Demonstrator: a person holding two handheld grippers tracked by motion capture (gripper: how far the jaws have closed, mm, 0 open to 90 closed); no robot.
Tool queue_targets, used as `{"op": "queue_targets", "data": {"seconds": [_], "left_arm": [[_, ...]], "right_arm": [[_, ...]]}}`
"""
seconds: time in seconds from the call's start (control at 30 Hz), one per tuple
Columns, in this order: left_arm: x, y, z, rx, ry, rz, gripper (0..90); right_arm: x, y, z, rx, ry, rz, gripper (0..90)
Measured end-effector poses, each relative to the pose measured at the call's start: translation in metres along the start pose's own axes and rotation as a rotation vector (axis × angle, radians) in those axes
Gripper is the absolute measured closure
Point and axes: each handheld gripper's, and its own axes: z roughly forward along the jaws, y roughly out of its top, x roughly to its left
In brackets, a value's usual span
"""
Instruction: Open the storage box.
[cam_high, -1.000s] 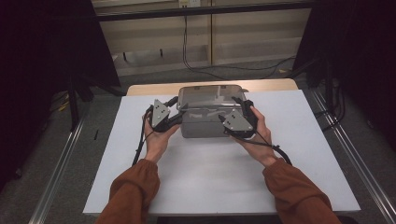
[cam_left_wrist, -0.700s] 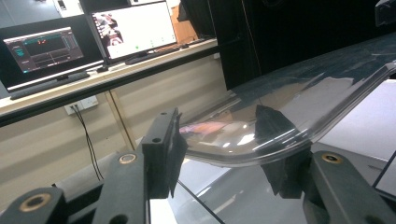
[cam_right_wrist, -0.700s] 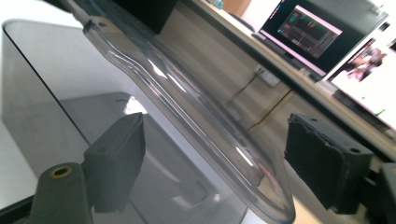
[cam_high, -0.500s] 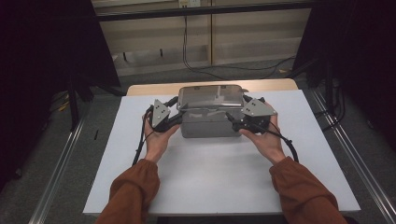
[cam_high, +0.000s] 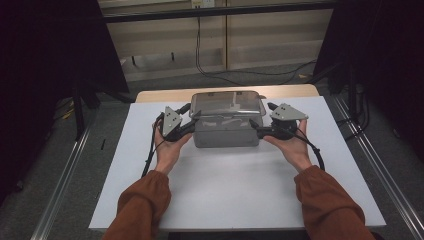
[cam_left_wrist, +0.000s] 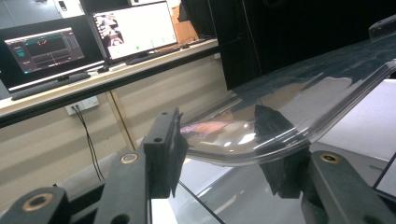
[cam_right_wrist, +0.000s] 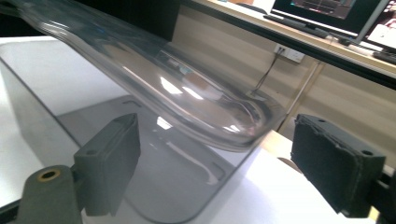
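Pinching the clear lid's (cam_left_wrist: 280, 116) rim between the left tool's (cam_left_wrist: 224, 140) pads. Standing spread, right tool (cam_right_wrist: 215, 158) just beside the lid's other end, jaws having just been opening.

Rust-orange sleeves (cam_high: 145, 200) cover both forearms at the frame's bottom. Each black claw (cam_high: 192, 124) carries a grey triangular plate (cam_high: 171, 119). Brass-coloured screws (cam_left_wrist: 129, 158) stud the jaws.
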Motion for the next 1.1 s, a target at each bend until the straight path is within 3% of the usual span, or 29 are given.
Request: {"op": "queue_targets", "data": {"seconds": [0.5, 0.83, 1.1], "left_arm": [[0.001, -0.001, 0.000, 0.006, 0.003, -0.016, 52.5], [0.004, 0.000, 0.001, -0.014, -0.001, -0.040, 53.0], [0.006, 0.001, 0.007, -0.012, -0.006, -0.034, 43.8]], "right_arm": [[-0.010, -0.004, 0.010, -0.066, -0.008, 0.005, 43.7], [-0.014, 0.004, 0.012, -0.105, 0.000, 0.017, 51.3], [-0.017, 0.004, 0.013, -0.114, 0.007, 0.027, 52.4]]}}
